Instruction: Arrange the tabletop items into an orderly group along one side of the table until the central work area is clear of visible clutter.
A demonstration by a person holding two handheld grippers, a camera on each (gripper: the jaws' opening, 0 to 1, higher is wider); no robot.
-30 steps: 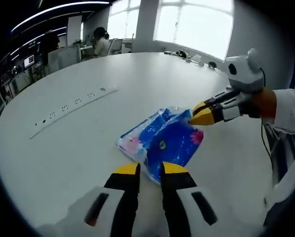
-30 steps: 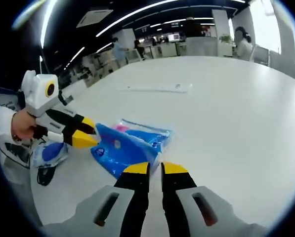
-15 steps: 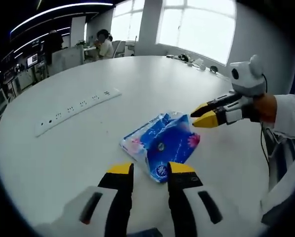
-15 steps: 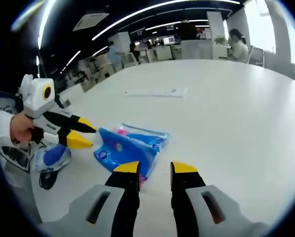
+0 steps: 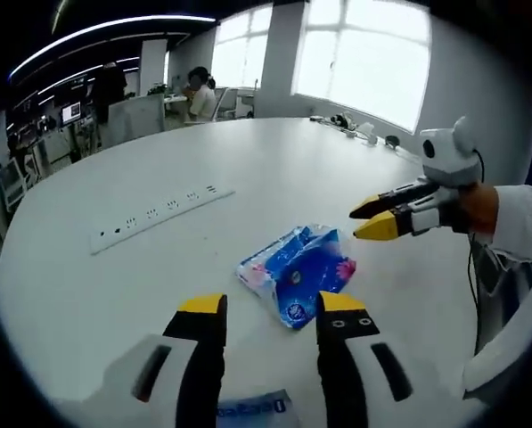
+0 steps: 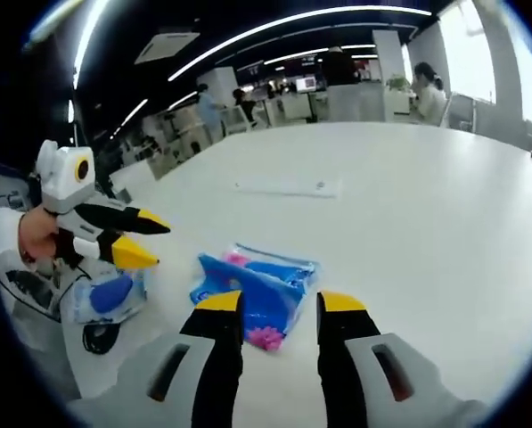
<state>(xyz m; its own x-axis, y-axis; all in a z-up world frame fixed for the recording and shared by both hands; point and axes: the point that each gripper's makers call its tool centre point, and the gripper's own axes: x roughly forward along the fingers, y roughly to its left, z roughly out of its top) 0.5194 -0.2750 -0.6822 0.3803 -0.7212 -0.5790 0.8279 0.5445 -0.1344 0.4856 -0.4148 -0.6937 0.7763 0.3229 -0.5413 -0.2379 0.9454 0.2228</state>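
Blue pack (image 5: 297, 272), soft plastic, white and pink print, crumpled, lies flat on the white surface (image 5: 274, 160) near the near edge, free of both tools. In the right gripper view its near end (image 6: 248, 294) is ridged up. Second blue-white pack (image 6: 110, 294) lies left of it, apart, at the surface's near-left edge. Long white power strip (image 5: 163, 217) lies farther out, well apart.

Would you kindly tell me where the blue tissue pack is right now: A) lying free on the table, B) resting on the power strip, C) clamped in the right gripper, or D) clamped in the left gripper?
A: the blue tissue pack lies on the white table, with both grippers open and clear of it.
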